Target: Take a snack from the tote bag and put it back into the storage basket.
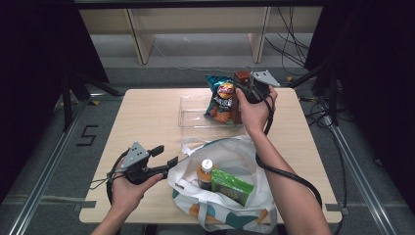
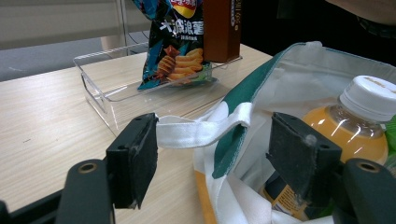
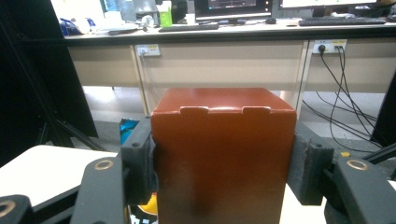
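Closest to the lens in the high view, a white tote bag with teal and orange patches is slumped at the worktop's 6 o'clock edge, and inside it an orange-drink bottle with a white cap can be seen just beside a green packet. The left claw is parked at about 9 o'clock of the bag, jaws released and spread; in the left gripper view the bag's white handle strap is seen running across the gap between the pads, with the left pad touching its end or very nearly so, but nothing is pinched. Up at 12 o'clock of the bag, a clear plastic tray is laid on the worktop, with a blue chips bag stood up in it. The right claw is clenched on a brown box, both pads pressed flat on its sides, and the box is held upright just at 3 o'clock of the chips, at the tray's right end.
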### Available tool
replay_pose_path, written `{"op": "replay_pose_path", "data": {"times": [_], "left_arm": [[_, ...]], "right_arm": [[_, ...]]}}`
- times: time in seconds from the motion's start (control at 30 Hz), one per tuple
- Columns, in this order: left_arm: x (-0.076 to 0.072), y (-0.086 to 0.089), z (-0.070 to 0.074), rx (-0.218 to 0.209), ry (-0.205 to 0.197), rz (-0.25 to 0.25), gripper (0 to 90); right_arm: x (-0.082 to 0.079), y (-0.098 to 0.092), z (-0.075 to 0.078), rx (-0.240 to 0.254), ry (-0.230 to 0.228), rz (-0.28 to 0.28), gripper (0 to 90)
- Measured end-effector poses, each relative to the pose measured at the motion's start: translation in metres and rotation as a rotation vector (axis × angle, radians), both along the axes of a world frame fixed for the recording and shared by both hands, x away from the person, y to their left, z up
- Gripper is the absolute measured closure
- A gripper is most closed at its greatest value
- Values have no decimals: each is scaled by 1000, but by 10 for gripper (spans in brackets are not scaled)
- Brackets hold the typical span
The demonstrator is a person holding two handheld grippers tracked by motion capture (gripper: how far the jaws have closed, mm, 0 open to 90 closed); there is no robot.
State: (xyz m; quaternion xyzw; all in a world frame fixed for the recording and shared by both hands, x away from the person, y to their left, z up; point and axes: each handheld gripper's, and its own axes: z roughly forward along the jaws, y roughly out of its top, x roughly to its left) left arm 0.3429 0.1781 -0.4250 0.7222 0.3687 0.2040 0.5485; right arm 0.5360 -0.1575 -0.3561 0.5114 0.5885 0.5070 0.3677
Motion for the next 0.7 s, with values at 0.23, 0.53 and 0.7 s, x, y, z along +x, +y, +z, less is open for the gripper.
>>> {"op": "replay_pose_path", "data": {"times": [0.23, 0.53, 0.7], "left_arm": [[0, 0, 0, -1, -1, 0, 323], [0, 1, 0, -2, -1, 1, 323], [0, 1, 0, -3, 2, 1, 323]], "right_arm": [[3, 0, -2, -1, -18, 0, 392], [5, 4, -4, 15, -25, -12, 393], [5, 5, -5, 15, -36, -15, 393]]}}
